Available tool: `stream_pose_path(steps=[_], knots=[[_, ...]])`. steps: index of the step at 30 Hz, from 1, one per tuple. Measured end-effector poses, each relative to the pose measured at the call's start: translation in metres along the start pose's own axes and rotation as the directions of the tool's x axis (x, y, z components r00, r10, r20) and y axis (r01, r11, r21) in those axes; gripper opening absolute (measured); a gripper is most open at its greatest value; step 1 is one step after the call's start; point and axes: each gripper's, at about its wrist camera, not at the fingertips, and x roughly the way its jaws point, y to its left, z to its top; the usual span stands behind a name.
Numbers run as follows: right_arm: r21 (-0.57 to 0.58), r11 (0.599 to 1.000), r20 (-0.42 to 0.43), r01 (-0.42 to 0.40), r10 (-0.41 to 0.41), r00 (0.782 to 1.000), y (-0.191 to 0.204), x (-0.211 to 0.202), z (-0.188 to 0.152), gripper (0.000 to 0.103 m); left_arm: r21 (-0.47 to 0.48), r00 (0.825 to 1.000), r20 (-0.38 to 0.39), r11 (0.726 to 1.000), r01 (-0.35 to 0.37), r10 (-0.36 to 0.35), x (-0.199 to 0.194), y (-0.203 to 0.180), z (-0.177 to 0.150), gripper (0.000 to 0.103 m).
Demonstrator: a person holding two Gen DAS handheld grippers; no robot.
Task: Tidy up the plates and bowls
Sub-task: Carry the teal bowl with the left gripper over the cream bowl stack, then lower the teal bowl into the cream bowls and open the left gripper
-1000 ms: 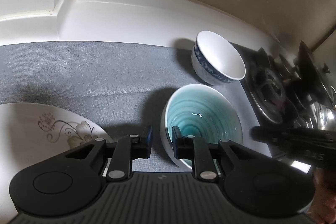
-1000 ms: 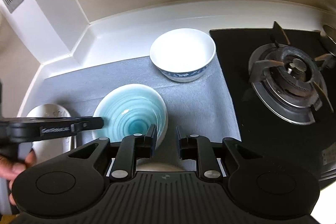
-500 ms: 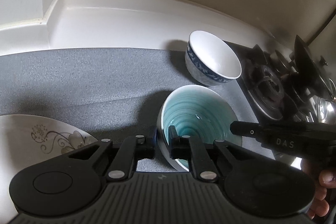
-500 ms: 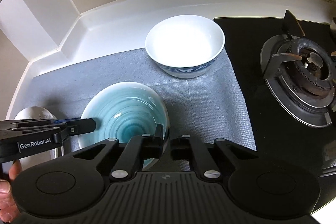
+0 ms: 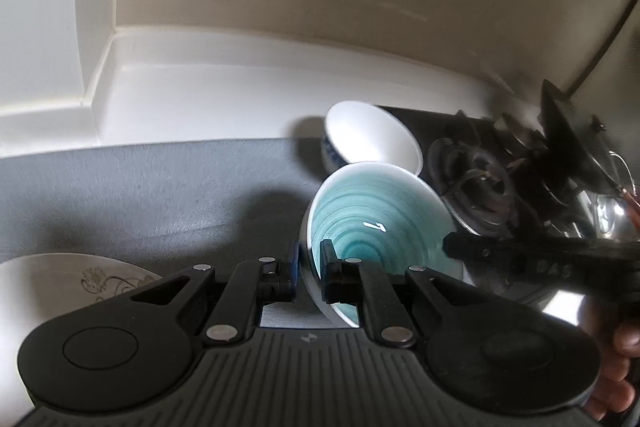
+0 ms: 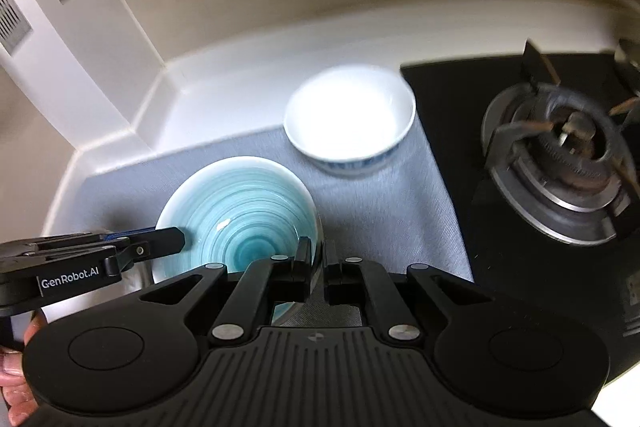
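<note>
Both tools clamped the glazed turquoise ceramic bowl: left tool and right tool on opposite rims. The white blue-banded porcelain bowl sat just beyond, toward the upper right of the frame.

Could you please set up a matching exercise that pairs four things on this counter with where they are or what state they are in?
Things:
1. teal bowl
2. white bowl with blue band
3. floral plate
4. gas burner

Descriptions:
A. on the black hob
B. at the grey mat's far edge, beside the hob
C. rim pinched by both grippers
D. on the mat, left of the left gripper

Pairs: 1-C, 2-B, 3-D, 4-A
</note>
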Motion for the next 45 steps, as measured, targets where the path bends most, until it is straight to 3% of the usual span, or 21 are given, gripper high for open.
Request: stream_pose_path(steps=[6,13,19,27,45], knots=[[-0.006,1.000,0.037,-0.012,0.012,0.999,-0.004,-0.052,-0.004,0.006,0.007,0.999,-0.017,1.000,0.027,-0.027,-0.021,-0.027,-0.014,0.009],[0.037,0.999,-0.016,0.018,-0.017,1.000,-0.022,-0.074,-0.041,0.006,0.016,0.993,-0.113,0.999,0.049,-0.047,-0.023,-0.048,-0.052,0.009],[0.068,0.997,-0.088,0.042,-0.036,0.995,-0.035,-0.072,-0.069,0.006,0.022,0.983,-0.179,0.999,0.041,-0.037,-0.012,-0.054,-0.076,0.009],[0.068,0.996,-0.140,0.057,-0.047,0.989,-0.038,-0.058,-0.081,0.006,0.034,0.983,-0.181,0.999,0.031,-0.024,-0.008,-0.055,-0.079,0.010],[0.066,0.997,-0.148,0.050,-0.039,0.988,-0.039,-0.057,-0.079,0.009,0.038,0.984,-0.174,0.999,0.028,-0.021,-0.009,-0.057,-0.078,0.012]])
